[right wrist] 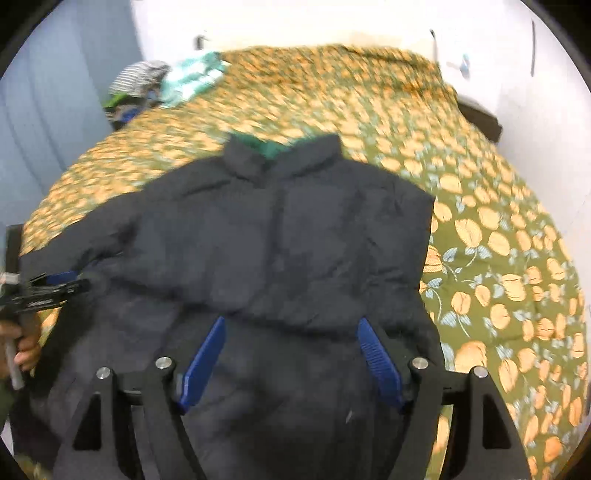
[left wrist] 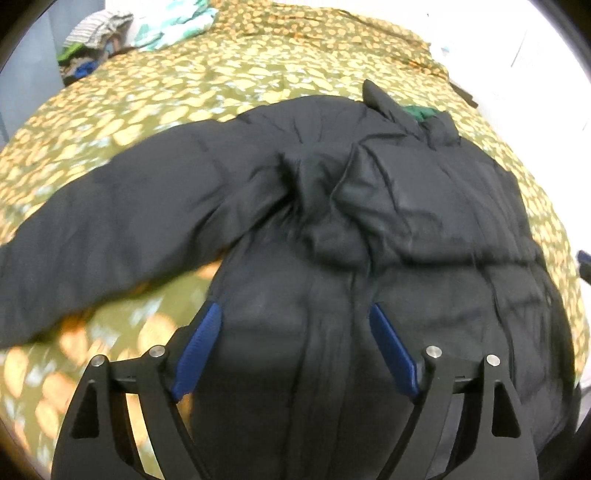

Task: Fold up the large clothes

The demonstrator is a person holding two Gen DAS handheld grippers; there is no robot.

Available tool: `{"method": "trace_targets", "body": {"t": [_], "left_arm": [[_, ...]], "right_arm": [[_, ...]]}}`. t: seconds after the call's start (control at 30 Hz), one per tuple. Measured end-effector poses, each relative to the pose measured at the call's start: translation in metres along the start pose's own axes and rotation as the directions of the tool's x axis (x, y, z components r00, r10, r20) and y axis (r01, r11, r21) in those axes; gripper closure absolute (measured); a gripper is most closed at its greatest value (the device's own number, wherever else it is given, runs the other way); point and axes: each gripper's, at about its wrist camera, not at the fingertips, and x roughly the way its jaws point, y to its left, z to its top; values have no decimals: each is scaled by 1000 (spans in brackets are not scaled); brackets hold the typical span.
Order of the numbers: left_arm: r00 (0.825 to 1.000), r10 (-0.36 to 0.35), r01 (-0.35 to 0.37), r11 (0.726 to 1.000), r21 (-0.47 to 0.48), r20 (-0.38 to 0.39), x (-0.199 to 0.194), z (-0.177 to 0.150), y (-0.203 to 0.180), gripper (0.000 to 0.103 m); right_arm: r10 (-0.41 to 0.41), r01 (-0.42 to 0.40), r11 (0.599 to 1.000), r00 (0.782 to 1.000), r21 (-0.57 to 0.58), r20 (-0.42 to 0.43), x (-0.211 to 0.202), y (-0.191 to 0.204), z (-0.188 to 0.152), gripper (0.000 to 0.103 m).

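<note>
A black padded jacket (left wrist: pixel 332 229) lies flat on the bed (left wrist: pixel 184 96), collar toward the far edge, one sleeve stretched out toward the bed's left edge and the other folded across the chest. The left claw (left wrist: pixel 295 321) hangs over the jacket's lower part with its blue pads (left wrist: pixel 199 347) spread wide and nothing between them, and the right claw (right wrist: pixel 291 332) hangs likewise over the hem end, spread and empty. At the bed's far left corner sits a heap of clothes (left wrist: pixel 99 33), and a person's hand (right wrist: pixel 26 343) shows in the right wrist view beside the near left edge.
</note>
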Motion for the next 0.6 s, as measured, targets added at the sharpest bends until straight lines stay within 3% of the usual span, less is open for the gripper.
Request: {"method": "trace_targets", "body": {"t": [0.13,0.33,0.43,0.6], "left_arm": [[1000,27,-27,999,-26,15,-24,-26,12,18],[998,59,-57,993,-106,13,-36,-41,37,18],[997,75,-74,986,-151,1,-38,-45,52,18],[996,92,-87,975,-205,18,-49,-51,72,18]], "right_arm": [[5,-3,999,999,-47,43,-43,35,-35,27],[76,-76,997,997,-4,20,-46,65,-74,27],[111,-111,994,994,-11,-18,-37,79,-78,27],[136,-135,987,991,-88,2,-44,108,-77,27]]}}
